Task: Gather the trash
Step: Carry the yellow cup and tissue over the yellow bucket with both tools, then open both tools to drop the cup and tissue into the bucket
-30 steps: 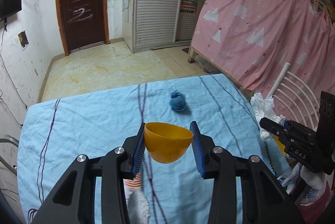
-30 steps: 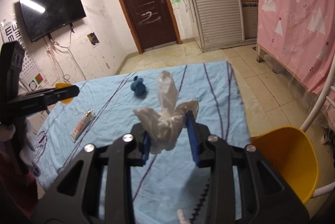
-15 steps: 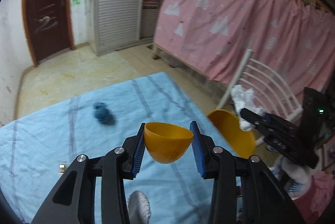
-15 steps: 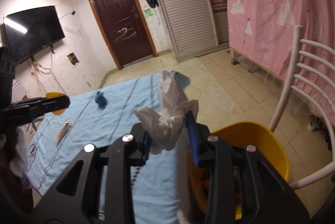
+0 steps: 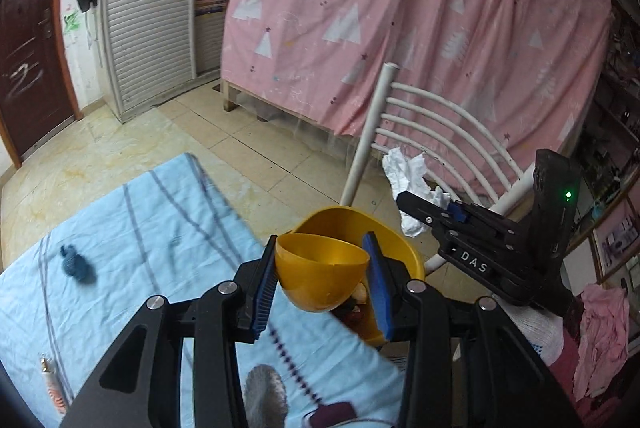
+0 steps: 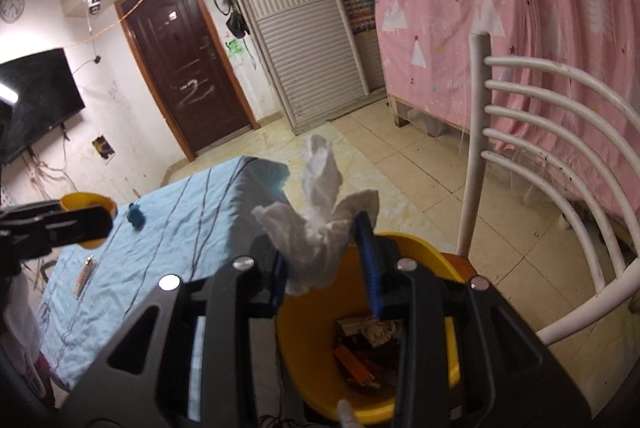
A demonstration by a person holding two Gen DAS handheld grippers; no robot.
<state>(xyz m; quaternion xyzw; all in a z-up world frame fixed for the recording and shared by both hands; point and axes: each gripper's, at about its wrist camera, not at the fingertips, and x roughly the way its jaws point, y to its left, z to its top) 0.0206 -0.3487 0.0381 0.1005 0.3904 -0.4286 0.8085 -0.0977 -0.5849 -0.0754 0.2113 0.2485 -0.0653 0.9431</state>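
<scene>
Bedroom with tile floor, pink curtain (image 5: 400,28), table under blue cloth (image 6: 160,228), white chair (image 6: 520,156) beside it. Right gripper (image 6: 326,264) clenched on crumpled tissue (image 6: 316,228), hanging right over yellow trash bin (image 6: 420,256). Left gripper (image 5: 322,272) clenched on yellow half-shell cup (image 5: 320,268), near bin rim. Tissue: light, soft, will likely cling to pads on release. Cup: stiff, smooth, light, likely slippery; sidewall pinch works. Blue wad (image 5: 76,264) and small tube (image 6: 84,274) sit on table. Bin contents dark, hard to identify; 1 tube end cut off.
</scene>
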